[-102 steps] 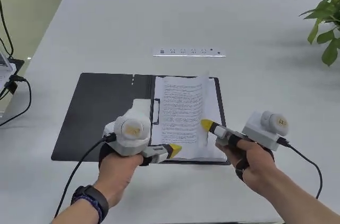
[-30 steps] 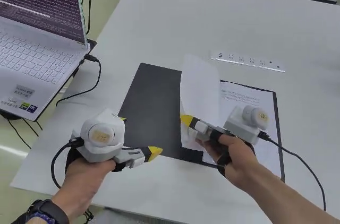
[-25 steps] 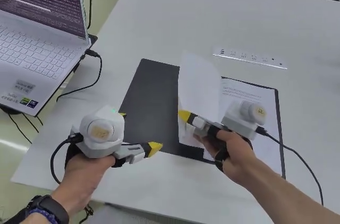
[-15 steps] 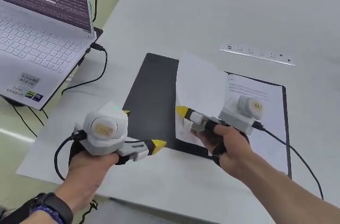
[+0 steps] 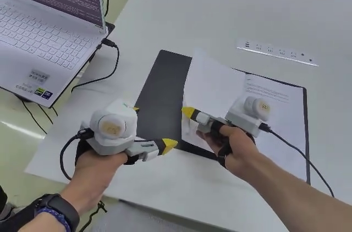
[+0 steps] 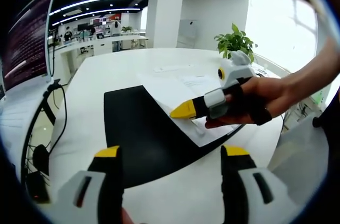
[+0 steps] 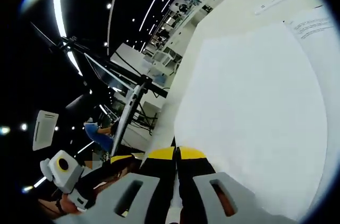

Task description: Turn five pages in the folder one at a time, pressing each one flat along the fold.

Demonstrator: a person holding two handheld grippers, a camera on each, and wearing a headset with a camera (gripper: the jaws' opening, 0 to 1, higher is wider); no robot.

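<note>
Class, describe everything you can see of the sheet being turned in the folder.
The sheet is thin white paper, its blank side facing up. It stands tilted, partly lifted over the black left cover of the folder. The right hand-held gripper is shut on its lower edge. A printed page lies beneath.

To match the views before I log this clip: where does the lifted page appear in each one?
Head view: the lifted page is at centre, raised beside the black folder cover.
Left gripper view: centre right, sloping over the cover.
Right gripper view: the broad white sheet across the right half.
Shared landmark: the right gripper, shut on the page's edge.
</note>
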